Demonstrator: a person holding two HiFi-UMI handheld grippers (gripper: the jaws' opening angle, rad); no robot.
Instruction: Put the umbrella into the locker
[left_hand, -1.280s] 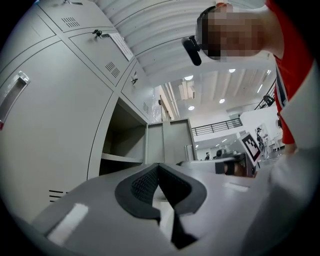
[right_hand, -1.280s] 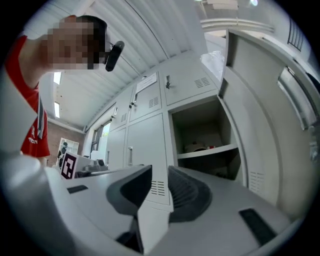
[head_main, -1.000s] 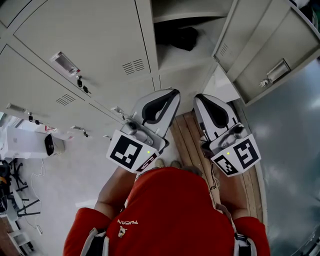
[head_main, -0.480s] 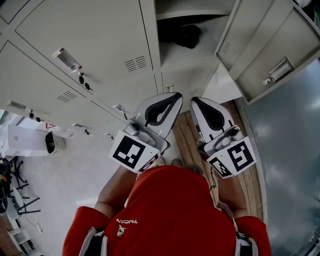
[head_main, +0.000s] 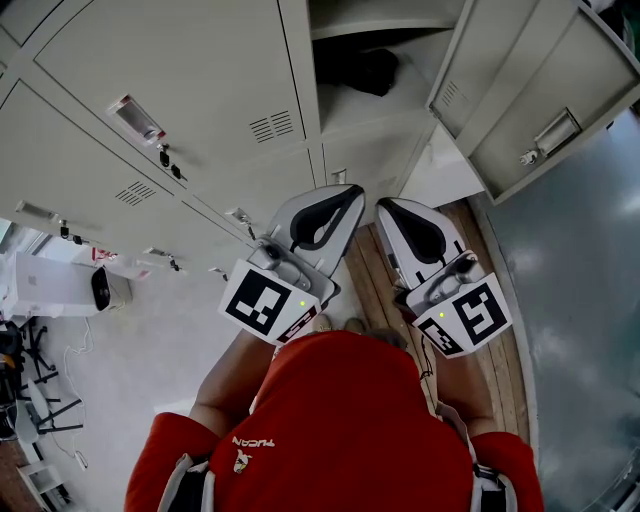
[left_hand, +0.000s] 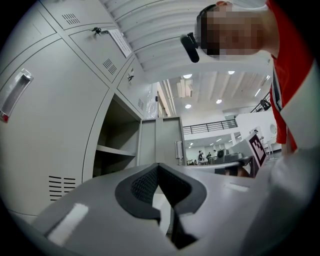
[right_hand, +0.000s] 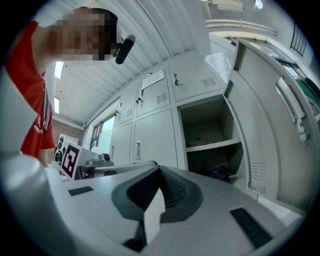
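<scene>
Two tools: left tool (head_main: 352, 190) and right tool (head_main: 384, 204), both clenched empty, side by side; one locker (head_main: 380, 108) open ahead, its door (head_main: 530, 90) swung right; one dark bundle (head_main: 365, 70) inside.

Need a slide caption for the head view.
Left gripper and right gripper, shut and empty, before the open locker holding a dark object.

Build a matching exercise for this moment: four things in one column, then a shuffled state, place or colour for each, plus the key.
Things:
1. left gripper
2. locker door
3. dark object
4. shirt

Descriptions:
A. red
B. inside the open locker
C. swung open
D. jaws shut, nothing between them

Pairs: 1-D, 2-C, 3-B, 4-A.
</scene>
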